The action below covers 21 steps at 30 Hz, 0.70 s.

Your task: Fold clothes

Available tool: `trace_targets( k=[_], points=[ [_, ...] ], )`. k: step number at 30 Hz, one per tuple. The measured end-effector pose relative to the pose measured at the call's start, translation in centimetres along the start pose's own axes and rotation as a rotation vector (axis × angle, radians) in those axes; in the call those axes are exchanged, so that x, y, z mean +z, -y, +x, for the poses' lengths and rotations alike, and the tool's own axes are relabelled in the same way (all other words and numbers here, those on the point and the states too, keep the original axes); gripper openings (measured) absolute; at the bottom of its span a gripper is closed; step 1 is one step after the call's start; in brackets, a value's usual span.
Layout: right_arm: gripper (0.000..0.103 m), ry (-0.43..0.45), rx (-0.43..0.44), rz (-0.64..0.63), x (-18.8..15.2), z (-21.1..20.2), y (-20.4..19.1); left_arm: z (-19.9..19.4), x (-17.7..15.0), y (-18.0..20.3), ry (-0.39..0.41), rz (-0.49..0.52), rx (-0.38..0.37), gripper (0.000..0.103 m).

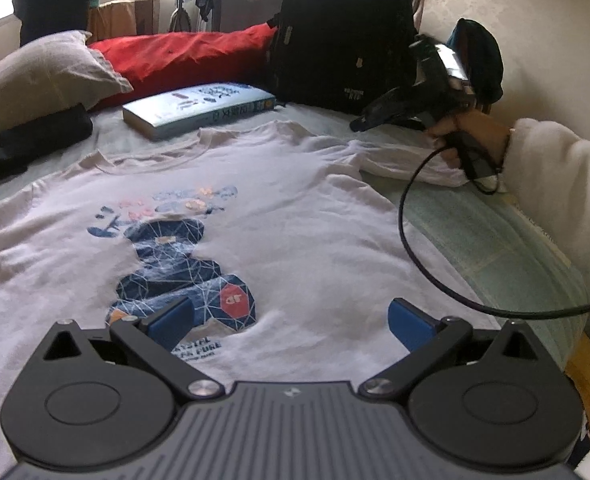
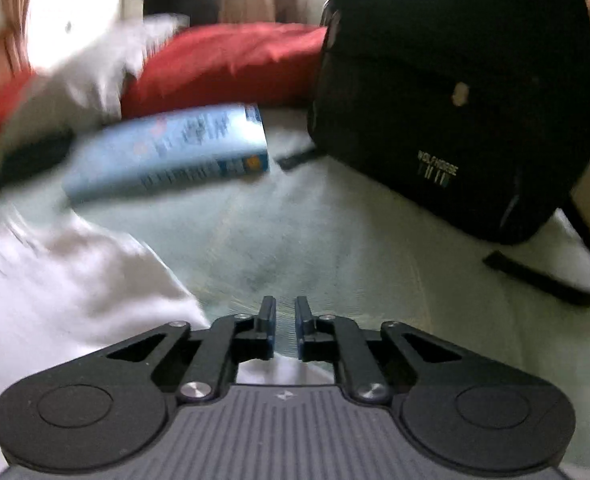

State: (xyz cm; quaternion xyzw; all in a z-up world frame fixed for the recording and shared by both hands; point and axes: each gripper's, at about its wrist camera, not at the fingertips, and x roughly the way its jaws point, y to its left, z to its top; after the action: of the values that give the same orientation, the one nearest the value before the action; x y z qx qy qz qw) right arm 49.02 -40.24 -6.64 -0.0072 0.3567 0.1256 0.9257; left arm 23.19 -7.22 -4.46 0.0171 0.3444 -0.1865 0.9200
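Two tools hang over the bed (image 1: 475, 240), where the shirt (image 1: 295, 220) lies flat: the left tool (image 1: 291, 320) wide open and empty above its print, the right tool (image 2: 285, 320) nearly closed, gripping nothing, beside its sleeve.

black gripper (image 1: 291, 320) | blue pads (image 1: 405, 322) | white fleece sleeve (image 1: 555, 172)

Soft window daylight, motion-blurred right view

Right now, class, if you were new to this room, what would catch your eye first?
The white T-shirt with a blue printed figure, spread flat across the bed. Behind it, a big black backpack stands beside a red cushion, with a pale blue book lying in front.
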Motion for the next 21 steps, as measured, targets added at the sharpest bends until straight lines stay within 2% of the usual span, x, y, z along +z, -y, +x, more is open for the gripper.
trace_targets(
  k=[1,3,5,6,8,11,13,17,21],
  points=[
    [0.026,0.003,0.021,0.014,-0.1,-0.9,0.0,0.0,0.0,0.0,0.000,-0.003,0.001,0.102],
    [0.050,-0.028,0.043,0.029,-0.7,-2.2,-0.3,0.1,0.0,0.0,-0.003,-0.009,0.000,0.102],
    [0.056,-0.078,0.052,0.047,-1.7,-2.6,-0.4,0.1,-0.2,0.2,-0.008,-0.001,-0.006,0.102],
    [0.056,-0.102,0.058,0.062,-2.3,-2.6,-0.4,0.1,-0.2,0.4,-0.008,0.005,-0.008,0.102],
    [0.059,-0.118,0.014,0.076,-3.6,-1.9,-0.3,0.2,-0.3,0.6,-0.012,0.011,-0.011,0.102],
    [0.066,-0.060,-0.071,0.117,-4.4,-0.9,0.2,0.2,-0.2,0.8,-0.026,0.004,0.004,0.102],
    [0.066,-0.031,-0.110,0.144,-4.0,-1.2,0.5,-0.3,0.0,1.0,-0.022,0.007,0.009,0.102],
    [0.067,0.006,-0.034,0.219,-3.9,-4.9,1.9,-1.5,0.1,1.4,-0.005,0.015,-0.002,0.102],
    [0.067,0.044,-0.017,0.280,-5.4,-10.7,4.4,-2.0,0.2,2.3,-0.003,0.024,-0.019,0.102]
  ],
)
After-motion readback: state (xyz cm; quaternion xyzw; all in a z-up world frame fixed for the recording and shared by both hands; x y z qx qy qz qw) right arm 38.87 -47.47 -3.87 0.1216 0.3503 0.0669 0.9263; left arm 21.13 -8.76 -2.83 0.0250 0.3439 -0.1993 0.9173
